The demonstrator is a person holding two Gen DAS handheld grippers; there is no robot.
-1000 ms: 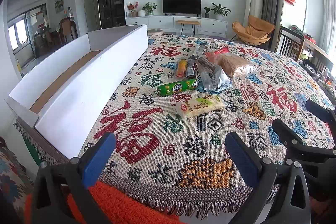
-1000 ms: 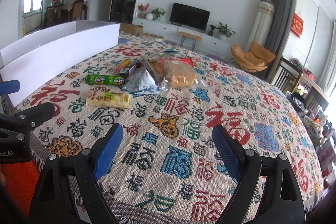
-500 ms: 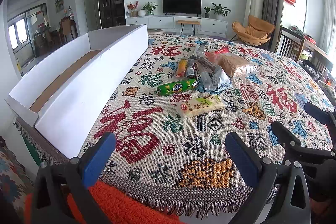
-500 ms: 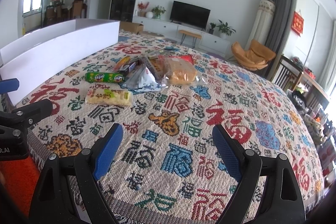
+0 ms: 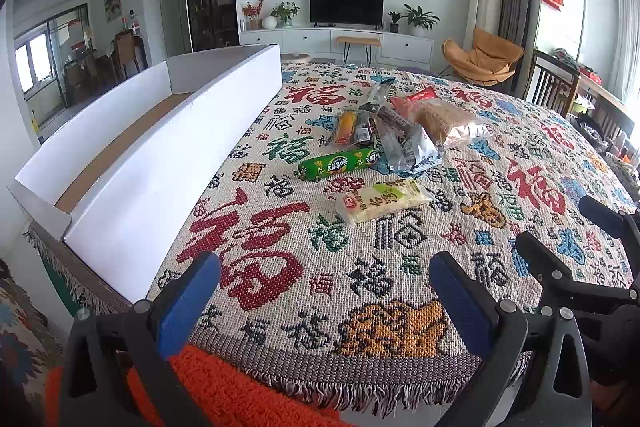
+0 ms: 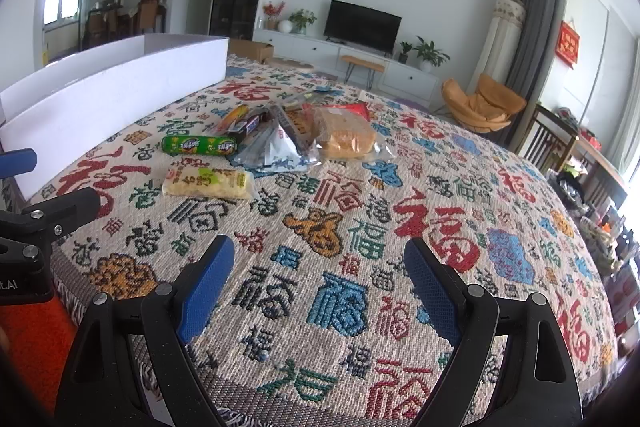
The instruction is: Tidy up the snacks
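Several snacks lie in a pile on the patterned tablecloth (image 5: 280, 267): a pale yellow packet (image 5: 383, 199) (image 6: 209, 183) nearest, a green tube (image 5: 339, 164) (image 6: 199, 145) behind it, then a silver-blue bag (image 5: 412, 151) (image 6: 280, 151), a bread bag (image 5: 444, 117) (image 6: 344, 137) and an orange stick (image 5: 345, 121). A long white box (image 5: 172, 163) (image 6: 108, 83) stands open along the left. My left gripper (image 5: 324, 291) is open and empty at the near table edge. My right gripper (image 6: 320, 275) is open and empty, to the right of the left one (image 6: 44, 211).
The right gripper shows at the right edge of the left wrist view (image 5: 580, 251). An orange fuzzy fabric (image 5: 224, 391) lies below the near table edge. Chairs (image 5: 560, 87) and a cluttered side table stand to the right. A TV unit (image 5: 344, 39) is far behind.
My right gripper has moved slightly forward and lower over the table; the snacks look a little closer. My left gripper has not moved.
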